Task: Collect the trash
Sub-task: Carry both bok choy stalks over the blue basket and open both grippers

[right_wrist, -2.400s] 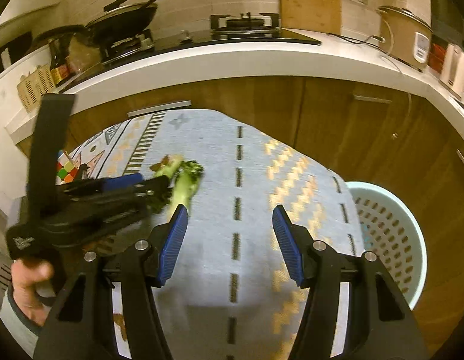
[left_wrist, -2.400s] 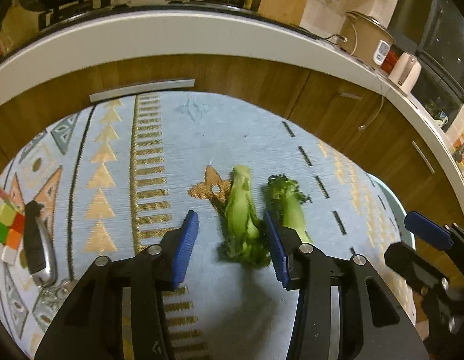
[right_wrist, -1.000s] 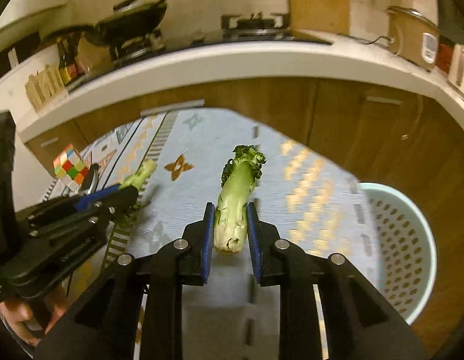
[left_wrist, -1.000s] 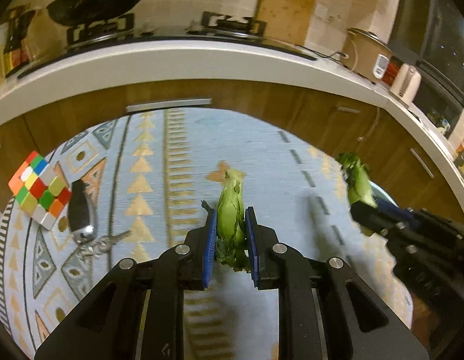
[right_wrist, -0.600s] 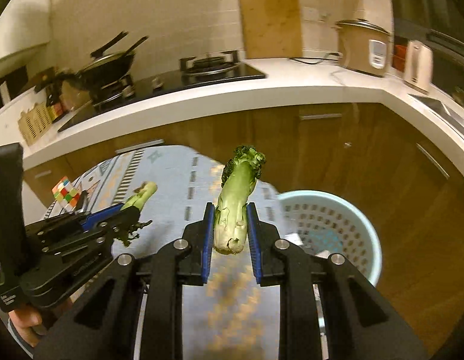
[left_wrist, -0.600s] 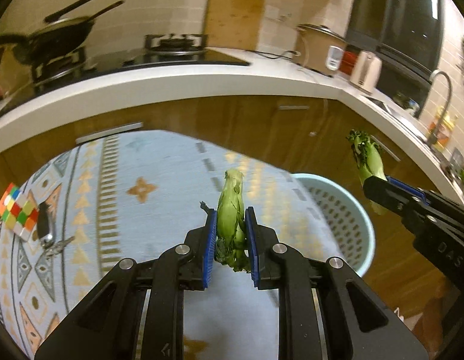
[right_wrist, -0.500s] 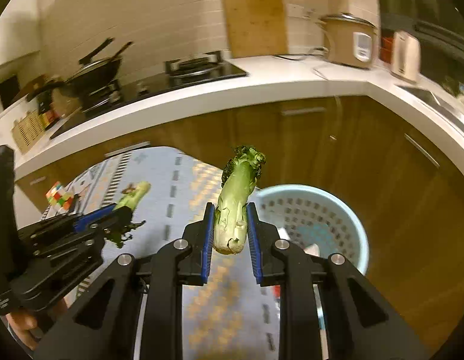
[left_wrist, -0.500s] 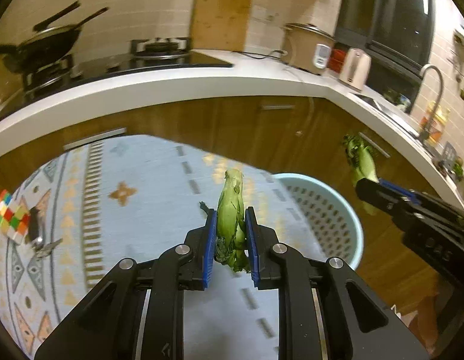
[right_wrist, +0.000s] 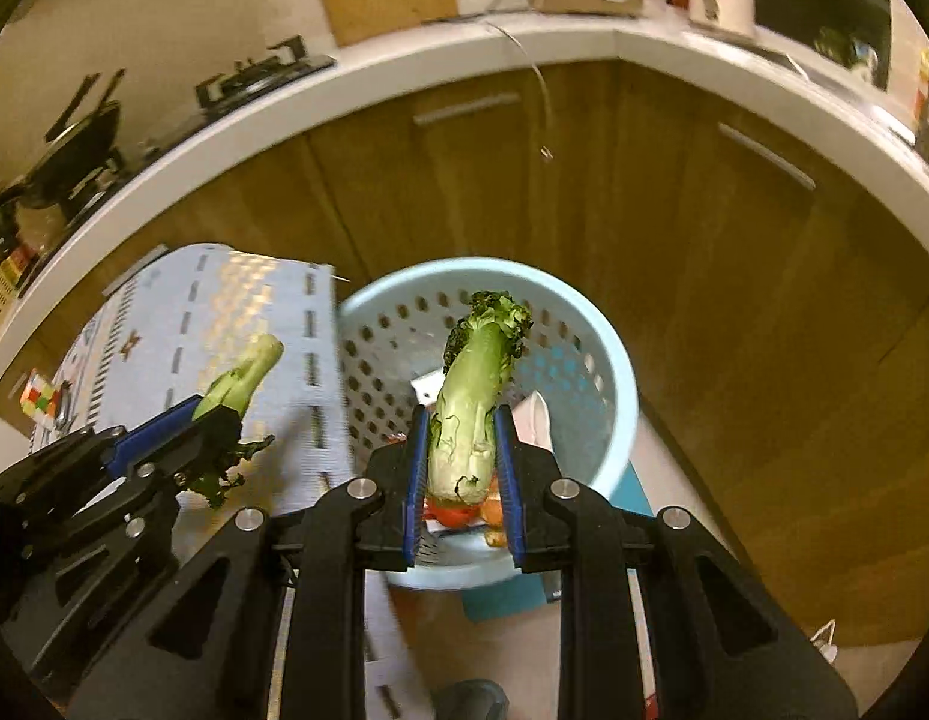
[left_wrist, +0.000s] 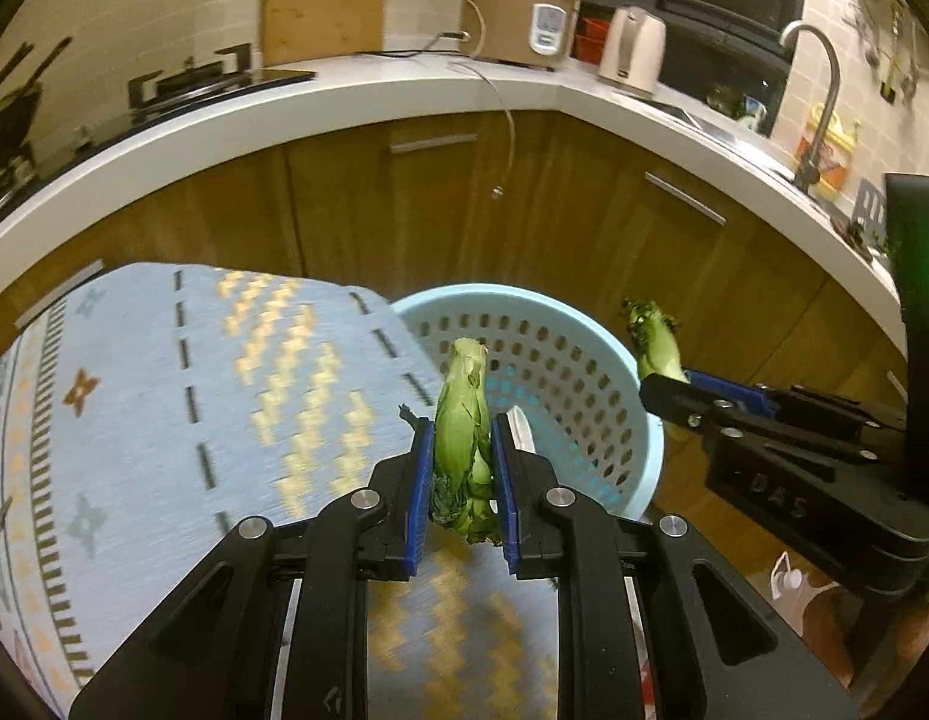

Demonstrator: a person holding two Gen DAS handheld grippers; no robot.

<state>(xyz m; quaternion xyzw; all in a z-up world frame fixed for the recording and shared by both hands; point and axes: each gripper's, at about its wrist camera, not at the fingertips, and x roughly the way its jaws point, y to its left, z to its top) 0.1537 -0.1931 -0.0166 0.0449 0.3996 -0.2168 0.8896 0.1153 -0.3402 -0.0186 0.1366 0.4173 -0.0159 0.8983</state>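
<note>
My left gripper [left_wrist: 462, 456] is shut on a green vegetable stalk [left_wrist: 460, 402] and holds it in the air just left of the light blue perforated basket [left_wrist: 584, 324]. My right gripper [right_wrist: 461, 456] is shut on a second stalk with a dark leafy top [right_wrist: 476, 384] and holds it over the basket [right_wrist: 608, 360], which has paper and orange scraps inside. Each gripper shows in the other's view: the right gripper [left_wrist: 668, 387] at the basket's right rim, the left gripper [right_wrist: 206, 420] over the rug.
The basket stands on the floor at the right end of a pale blue patterned rug [left_wrist: 164, 372]. Wooden cabinets [left_wrist: 464, 204] under a white counter curve around behind it. A Rubik's cube [right_wrist: 35, 393] lies at the rug's far left.
Both grippers closed on the stalks, lifted them off the rug and carried them right; the right one is now over the basket, the left one beside it.
</note>
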